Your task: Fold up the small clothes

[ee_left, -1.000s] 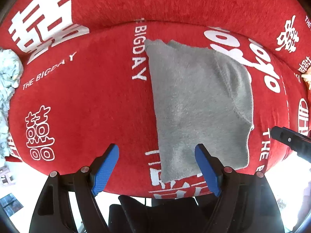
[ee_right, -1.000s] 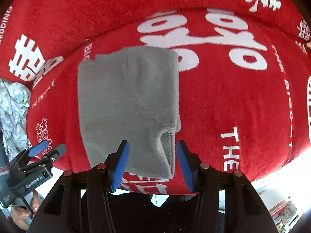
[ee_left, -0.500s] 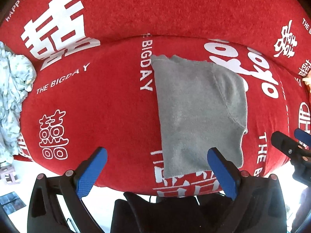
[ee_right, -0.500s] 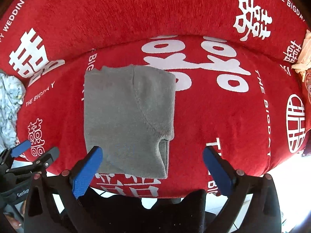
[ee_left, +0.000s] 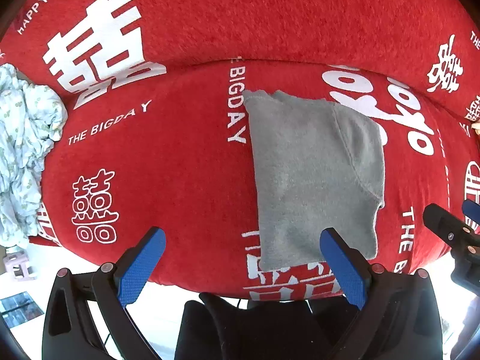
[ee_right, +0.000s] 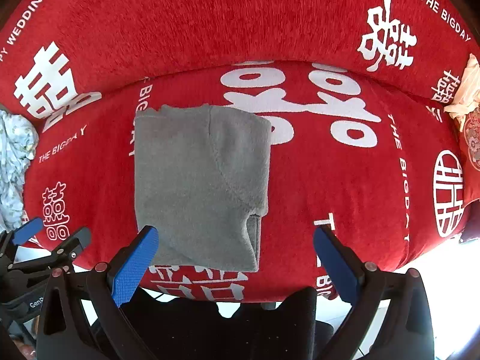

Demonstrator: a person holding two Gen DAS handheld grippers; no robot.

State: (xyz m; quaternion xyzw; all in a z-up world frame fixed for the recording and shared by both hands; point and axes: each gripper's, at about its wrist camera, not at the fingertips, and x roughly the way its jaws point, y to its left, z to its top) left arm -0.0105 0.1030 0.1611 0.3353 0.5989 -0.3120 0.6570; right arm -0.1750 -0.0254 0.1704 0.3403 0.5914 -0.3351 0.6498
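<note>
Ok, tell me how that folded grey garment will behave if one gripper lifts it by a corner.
The grey garment looks like soft fleece, so it would likely droop and unfold. It lies in loose layers, which may slide apart. The plush red cover would probably drag on it if pushed.

light: bright, even daylight | glare: floor below the jaws blown out white | shadows: barely any | focus: pretty sharp mid-frame | edges: heavy fisheye bulge, dark corners

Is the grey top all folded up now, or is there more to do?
The grey top looks folded and lies flat on the red cover. Both tools, left and right, are open and hold nothing. A crumpled pale garment on the left still waits.
</note>
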